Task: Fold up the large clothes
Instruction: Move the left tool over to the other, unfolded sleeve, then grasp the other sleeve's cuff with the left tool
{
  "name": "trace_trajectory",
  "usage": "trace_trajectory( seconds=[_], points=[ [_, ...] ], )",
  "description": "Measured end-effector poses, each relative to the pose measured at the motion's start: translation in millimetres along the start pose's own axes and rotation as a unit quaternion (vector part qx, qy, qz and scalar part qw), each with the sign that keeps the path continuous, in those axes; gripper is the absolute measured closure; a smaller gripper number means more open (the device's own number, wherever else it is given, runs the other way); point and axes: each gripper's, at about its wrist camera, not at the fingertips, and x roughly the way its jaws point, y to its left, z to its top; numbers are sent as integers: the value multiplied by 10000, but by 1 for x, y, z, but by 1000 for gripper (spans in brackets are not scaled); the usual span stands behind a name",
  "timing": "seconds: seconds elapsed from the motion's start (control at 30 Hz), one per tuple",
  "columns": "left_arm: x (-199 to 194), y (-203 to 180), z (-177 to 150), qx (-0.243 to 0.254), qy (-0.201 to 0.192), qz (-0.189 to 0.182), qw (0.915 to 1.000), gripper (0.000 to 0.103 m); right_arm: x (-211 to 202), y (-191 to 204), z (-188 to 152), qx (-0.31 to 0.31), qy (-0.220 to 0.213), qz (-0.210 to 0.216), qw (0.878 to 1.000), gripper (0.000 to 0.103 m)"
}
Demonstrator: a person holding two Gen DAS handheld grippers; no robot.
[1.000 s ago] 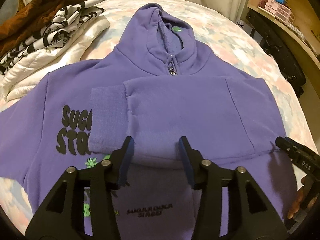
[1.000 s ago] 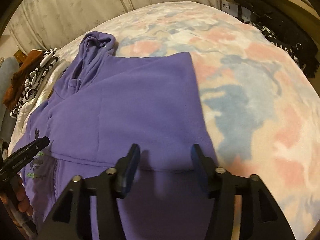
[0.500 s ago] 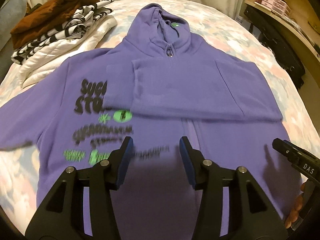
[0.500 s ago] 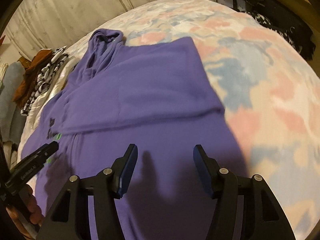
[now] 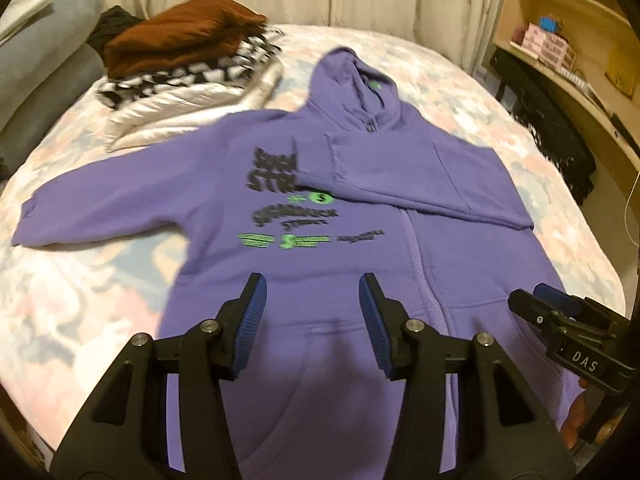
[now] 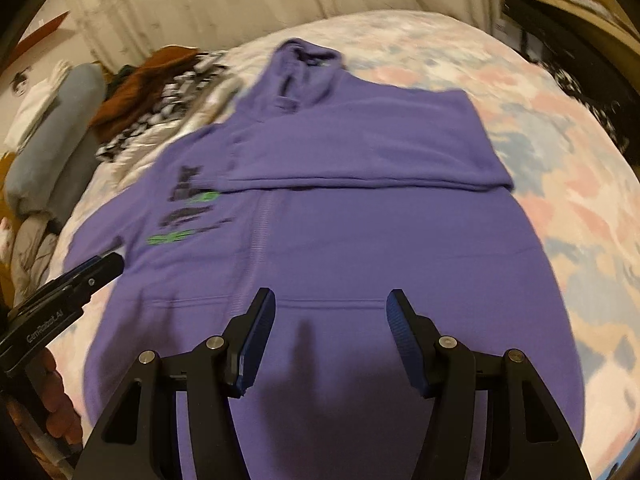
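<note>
A purple zip hoodie [image 5: 400, 248] [image 6: 360, 248] with black and green print lies flat, front up, on the bed, hood at the far end. Its right sleeve [image 5: 420, 176] [image 6: 360, 152] is folded across the chest; its left sleeve [image 5: 100, 208] stretches out to the left. My left gripper [image 5: 310, 300] hovers open over the front pocket, left of the zip, with nothing between its fingers. My right gripper [image 6: 330, 316] hovers open over the pocket, right of the zip, also empty. Each gripper shows at the edge of the other's view, held by a hand.
The bed [image 5: 80, 300] has a pastel floral cover. A pile of folded clothes [image 5: 188, 68], brown on top, then black-and-white, then white, sits at the far left. A grey bolster [image 5: 40, 64] lies beyond it. A wooden shelf [image 5: 580, 52] with dark items runs along the right side.
Both grippers have pulled back and up from the folded sleeve toward the hem, staying open. More of the hoodie and its outstretched left sleeve is in view.
</note>
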Motion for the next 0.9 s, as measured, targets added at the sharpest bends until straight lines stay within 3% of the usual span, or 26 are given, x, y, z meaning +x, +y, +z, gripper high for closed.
trace_trajectory(
  seconds=[0.17,0.3,0.53,0.73,0.9],
  points=[
    [-28,35,-2,-207,-156,3,9997,58,-31,59,-3,-351,-237,170,9990,44],
    [-39,66,0,-415,-174,42,9990,58,-52,111,-2,-675,-522,283,9960,34],
    [-51,120,3,-703,-318,170,9969,58,-71,195,11,-1104,-773,796,9877,34],
    [-52,178,5,-907,-380,302,9947,58,-61,263,29,-1494,-918,754,9816,34],
    [-44,241,1,-1376,-412,260,9893,48,-35,314,44,-1751,-996,642,9774,34]
  ],
)
